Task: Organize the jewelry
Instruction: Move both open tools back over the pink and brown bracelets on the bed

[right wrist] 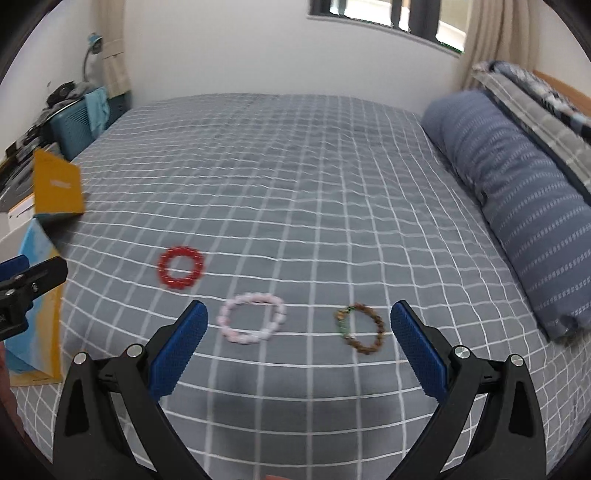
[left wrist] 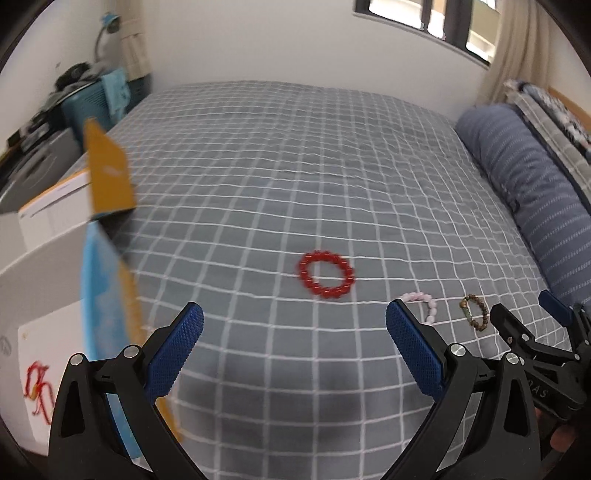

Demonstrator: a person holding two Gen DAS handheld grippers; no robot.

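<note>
Three bead bracelets lie on the grey checked bedspread. The red bracelet is farthest left, the pink one is in the middle, and the brown one is on the right. An open yellow and blue box stands at the left edge of the bed. My left gripper is open above the bed, short of the red bracelet. My right gripper is open, with the pink and brown bracelets between its fingers' lines. Both hold nothing.
A striped blue bolster and folded bedding run along the right side. A white box stands at the left beside the yellow one. A cluttered desk with a lamp is far left. A window sits above the wall behind.
</note>
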